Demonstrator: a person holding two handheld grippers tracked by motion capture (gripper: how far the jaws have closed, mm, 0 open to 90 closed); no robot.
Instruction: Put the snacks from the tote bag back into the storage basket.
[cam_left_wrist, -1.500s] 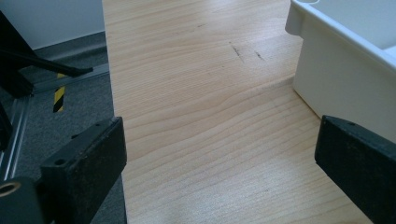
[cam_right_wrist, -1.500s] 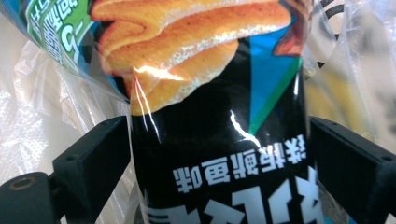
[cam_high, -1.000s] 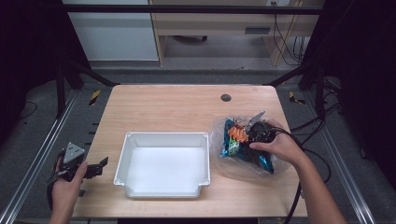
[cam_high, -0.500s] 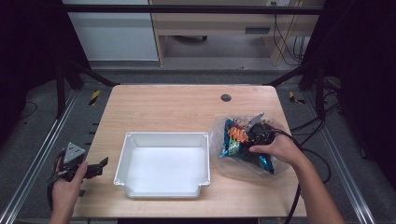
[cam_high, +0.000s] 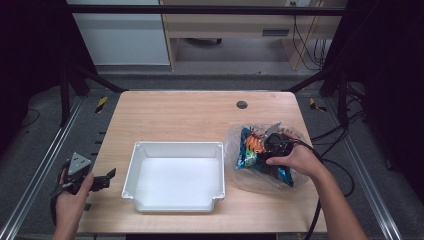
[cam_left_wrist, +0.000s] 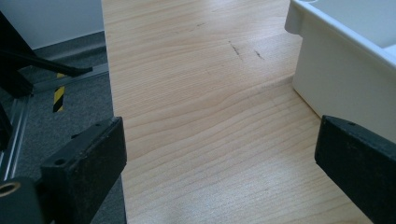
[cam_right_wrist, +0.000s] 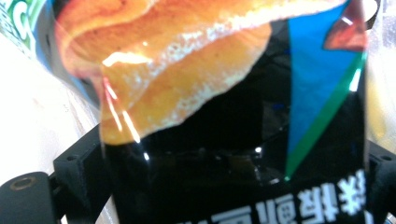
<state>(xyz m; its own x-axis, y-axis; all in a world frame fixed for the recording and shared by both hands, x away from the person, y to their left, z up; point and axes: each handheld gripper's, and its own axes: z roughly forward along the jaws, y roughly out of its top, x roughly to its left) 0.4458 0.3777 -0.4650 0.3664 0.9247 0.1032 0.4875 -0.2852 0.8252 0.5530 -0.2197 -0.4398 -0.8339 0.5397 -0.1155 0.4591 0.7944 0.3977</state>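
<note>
The right gripper (cam_high: 264, 145), inside a clear bag (cam_high: 240, 172) at the table's (cam_high: 190, 112) right, has its jaws just closing around a black snack packet (cam_right_wrist: 243, 154). The left gripper (cam_high: 102, 180) hovers wide open at the near left edge. A white tray (cam_high: 172, 202) sits between them.

Left forearm enters from bottom-left of high view; left hand (cam_high: 70, 200) wrapped round the left gripper (cam_high: 106, 176), grey three-cornered plate on top, jaws pointing level toward the right. In left gripper view both black jaws stand wide apart, nothing between them. Right forearm enters from bottom-right of high view, angled up and to the left; right hand (cam_high: 295, 160) clasped over the right gripper (cam_high: 261, 144), which points up-left with its grey plate uppermost. In right gripper view its jaws sit at either side, spread wide; jaws have just been closing somewhat, with a glossy snack packet (cam_right_wrist: 233, 154) lying between them; pad contact not discernible. Cable trails back along right forearm.
</note>
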